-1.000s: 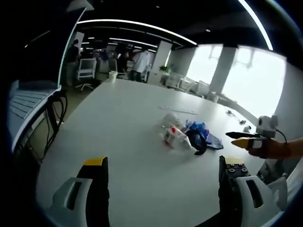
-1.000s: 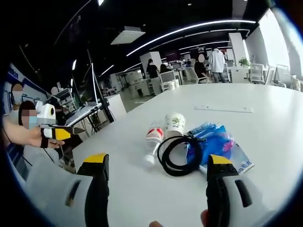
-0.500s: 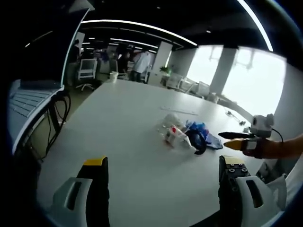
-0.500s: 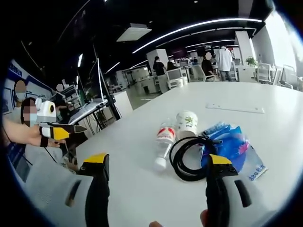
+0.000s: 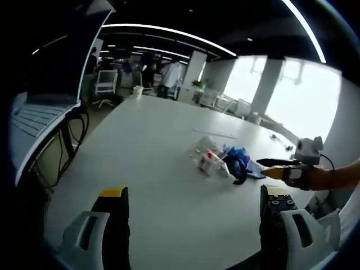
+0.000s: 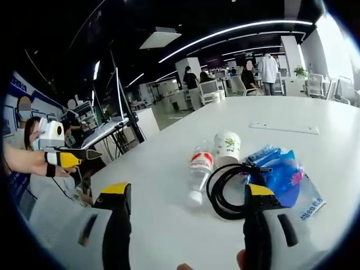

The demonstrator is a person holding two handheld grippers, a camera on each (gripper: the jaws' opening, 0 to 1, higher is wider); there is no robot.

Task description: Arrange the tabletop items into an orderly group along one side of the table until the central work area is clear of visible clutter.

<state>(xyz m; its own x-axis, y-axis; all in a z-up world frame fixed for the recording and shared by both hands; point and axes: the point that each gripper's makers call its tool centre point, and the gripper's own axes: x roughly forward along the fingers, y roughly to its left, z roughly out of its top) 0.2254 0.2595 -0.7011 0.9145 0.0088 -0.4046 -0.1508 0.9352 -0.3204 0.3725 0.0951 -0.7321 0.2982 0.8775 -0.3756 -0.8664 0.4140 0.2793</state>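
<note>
**Both grippers empty and spread, clutter pile ahead of the right one**

The right gripper point(image 6: 183, 211) has its jaws wide apart with nothing between them. Just beyond its right jaw lies the coiled black cable point(image 6: 228, 188), its loop partly hidden behind that jaw tip. Beside the coil, a little further ahead and towards the left jaw, a clear plastic bottle point(image 6: 199, 169) lies on its side with its cap end nearest the gripper; it carries a red-and-white label whose print is too small to read. Behind the bottle stands a white paper cup point(image 6: 226, 145) with a green motif, unreadable. To the right of the coil a crumpled blue plastic bag point(image 6: 281, 169) rests on a flat packet point(image 6: 309, 203) with blue lettering I cannot make out. All sit on the white table point(image 6: 169, 225); further off, a thin white strip point(image 6: 284, 128) lies on it.

The left gripper point(image 5: 191, 216) is likewise spread and empty, well short of the same pile, which lies ahead and to its right.

Risks, as I judge them: the bottle could roll if nudged; the cable could snag and drag the bag and cup; the cup could tip.
</note>
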